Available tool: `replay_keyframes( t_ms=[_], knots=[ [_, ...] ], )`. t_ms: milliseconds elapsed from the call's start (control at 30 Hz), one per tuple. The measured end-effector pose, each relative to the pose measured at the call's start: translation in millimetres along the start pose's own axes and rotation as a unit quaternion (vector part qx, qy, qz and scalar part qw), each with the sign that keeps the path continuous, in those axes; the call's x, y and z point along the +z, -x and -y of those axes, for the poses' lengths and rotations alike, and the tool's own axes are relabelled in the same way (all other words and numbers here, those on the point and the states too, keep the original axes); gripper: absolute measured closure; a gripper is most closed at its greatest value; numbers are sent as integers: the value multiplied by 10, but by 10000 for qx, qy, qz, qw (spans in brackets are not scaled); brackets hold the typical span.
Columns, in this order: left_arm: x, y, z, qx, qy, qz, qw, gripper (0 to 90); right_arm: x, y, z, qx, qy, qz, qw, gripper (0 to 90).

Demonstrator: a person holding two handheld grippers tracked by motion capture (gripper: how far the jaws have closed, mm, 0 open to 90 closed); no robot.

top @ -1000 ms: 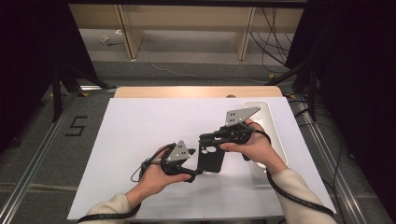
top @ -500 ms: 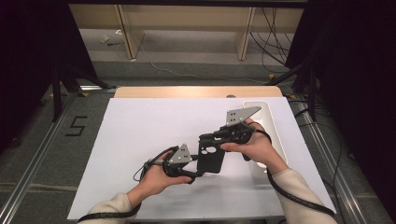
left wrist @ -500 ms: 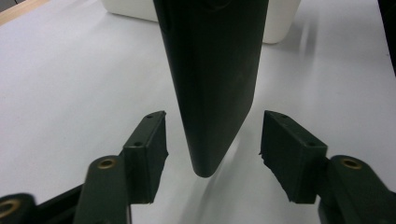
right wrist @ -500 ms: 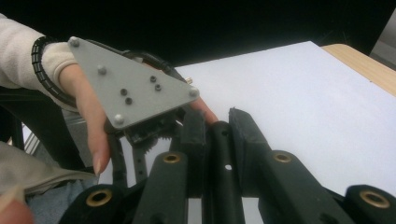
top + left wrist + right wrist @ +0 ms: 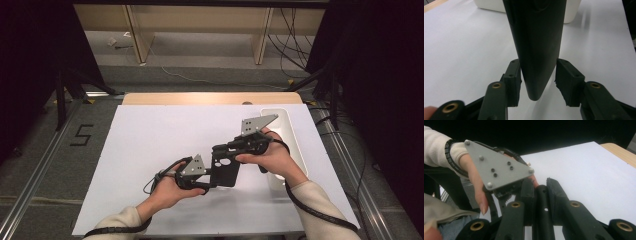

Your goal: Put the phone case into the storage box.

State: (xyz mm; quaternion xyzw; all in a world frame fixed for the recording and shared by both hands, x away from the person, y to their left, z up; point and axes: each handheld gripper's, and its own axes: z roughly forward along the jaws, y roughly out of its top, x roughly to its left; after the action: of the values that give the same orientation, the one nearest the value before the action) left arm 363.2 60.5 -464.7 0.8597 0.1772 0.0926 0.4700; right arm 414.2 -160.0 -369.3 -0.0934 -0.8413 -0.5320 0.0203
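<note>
My left tongs (image 5: 537,82) have just been closing around the lower edge of a flat black plastic plate with holes (image 5: 225,170), a sliver of gap still showing at each pad. My right tongs (image 5: 540,195) are clamped on the plate's upper edge, holding it above the white surface (image 5: 150,140). Beyond, a white rectangular tray (image 5: 292,135) sits at the surface's right edge.
</note>
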Motion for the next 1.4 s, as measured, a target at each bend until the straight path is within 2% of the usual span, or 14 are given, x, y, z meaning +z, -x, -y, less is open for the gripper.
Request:
replay_keyframes(
  t_ms=[433,700,867,900,933,967,1033,1067,1167,1233,1267,1400],
  knots=[
    [-39,-26,-21,59,-142,44,9999,737,2,-12,-4,-56,-41,-145,9999,778],
    [-65,-52,-27,-104,-167,27,9998,796,-2,-24,-14,-154,-29,-204,9997,745],
    [-72,-40,-40,-211,-171,85,9996,799,-19,-22,-16,-202,-31,-167,9997,622],
    [-72,-40,-40,-211,-171,85,9996,799,-19,-22,-16,-202,-31,-167,9997,622],
    [-74,-36,-44,-232,-161,79,9996,800,-26,-13,-15,-197,34,-83,9998,523],
    [-74,-36,-44,-232,-161,79,9996,800,-26,-13,-15,-197,34,-83,9998,523],
    [-77,-36,-42,-269,-150,41,9995,800,-29,-7,-15,-214,62,-13,9998,462],
    [-82,-43,-42,-296,-123,8,9995,801,-32,-12,-15,-203,112,51,9997,384],
    [-92,-49,-44,-328,-123,-49,9994,801,-32,-15,-15,-173,134,189,9996,295],
    [-93,-50,-45,-357,-125,-64,9993,801,-33,-13,-15,-163,155,232,9995,270],
    [-95,-47,-44,-398,-119,-107,9991,801,-36,-7,-11,-119,247,330,9991,213],
    [-97,-42,-50,-429,-108,-166,9989,801,-56,12,15,30,435,447,9980,207]
  ],
)
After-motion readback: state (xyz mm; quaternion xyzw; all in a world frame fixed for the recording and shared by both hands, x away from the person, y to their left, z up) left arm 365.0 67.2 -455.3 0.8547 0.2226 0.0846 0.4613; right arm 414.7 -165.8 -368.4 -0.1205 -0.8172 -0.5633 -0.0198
